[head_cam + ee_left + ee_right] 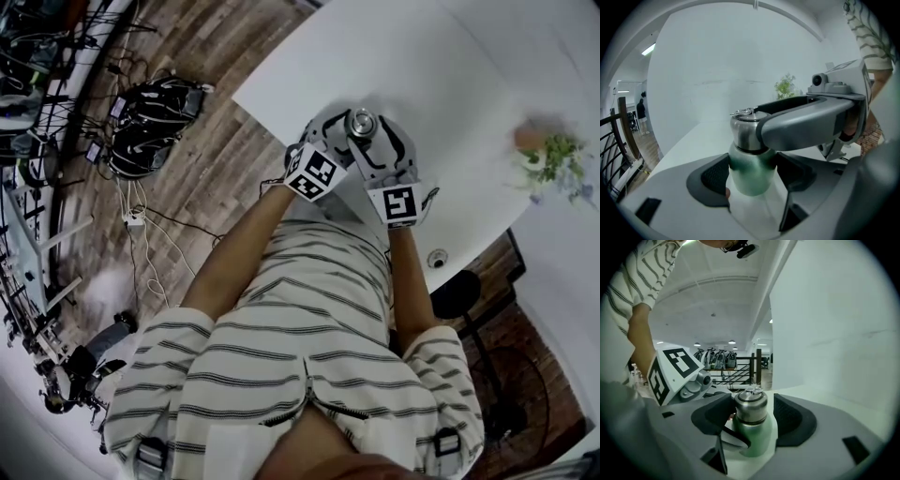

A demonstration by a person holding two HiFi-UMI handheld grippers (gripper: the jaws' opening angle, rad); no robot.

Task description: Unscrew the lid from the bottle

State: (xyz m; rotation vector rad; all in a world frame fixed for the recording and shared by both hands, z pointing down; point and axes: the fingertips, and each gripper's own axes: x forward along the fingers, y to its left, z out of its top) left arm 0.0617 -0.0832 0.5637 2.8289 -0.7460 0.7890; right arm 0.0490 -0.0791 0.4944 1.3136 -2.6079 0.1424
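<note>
The bottle stands upright on the white counter, at the upper middle of the head view, so its long axis runs straight up and the steel lid sits on top with a small wire ring lying on its crown. Both hands are right at it, so neither has any reaching to do. The left gripper comes in low, and its jaws are closed on the green body just under the shoulder, with a pad touching each side. The right gripper comes in higher and nearly level, reaching across from the right of the left gripper view. Its jaws stand wide around the lid, which sits between them at pad height with a gap visible on the right-hand side, so nothing is gripped there. The coming move seems to turn on this: the lid is already centred between the right jaws, and they likely need only to close on it and turn about the upright axis while the left hand steadies the body. The lid is on and the body is opaque, so the contents cannot be seen. A small plant stands well apart at the right edge of the head view, too blurred to make out its pot.
</note>
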